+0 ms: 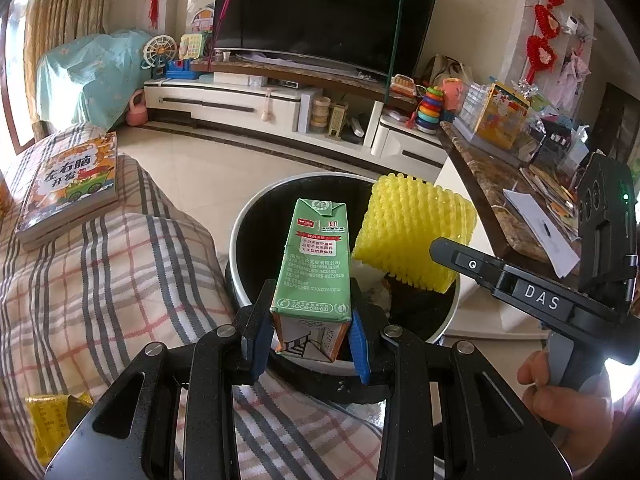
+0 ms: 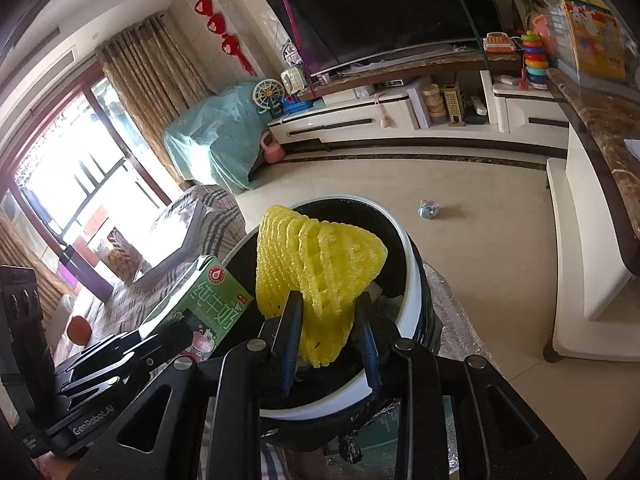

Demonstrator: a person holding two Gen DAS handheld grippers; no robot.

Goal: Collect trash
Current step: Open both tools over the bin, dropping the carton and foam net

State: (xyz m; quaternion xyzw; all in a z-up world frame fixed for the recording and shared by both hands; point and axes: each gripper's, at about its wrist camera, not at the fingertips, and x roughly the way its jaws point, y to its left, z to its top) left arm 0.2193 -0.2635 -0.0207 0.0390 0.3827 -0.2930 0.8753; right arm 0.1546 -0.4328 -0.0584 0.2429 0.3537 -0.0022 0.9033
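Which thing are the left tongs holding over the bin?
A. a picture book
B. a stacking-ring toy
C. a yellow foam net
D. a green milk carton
D: in the left wrist view the left tongs clamp the green milk carton above the black bin, while the yellow foam net hangs in the right tongs.

A dark curved television (image 1: 324,12) stands on a white media cabinet (image 1: 280,104) above glossy cream floor tiles (image 2: 460,240), with gold curtains (image 2: 152,68) beside a bright window (image 2: 60,168) and a plaid-covered sofa (image 1: 100,272).
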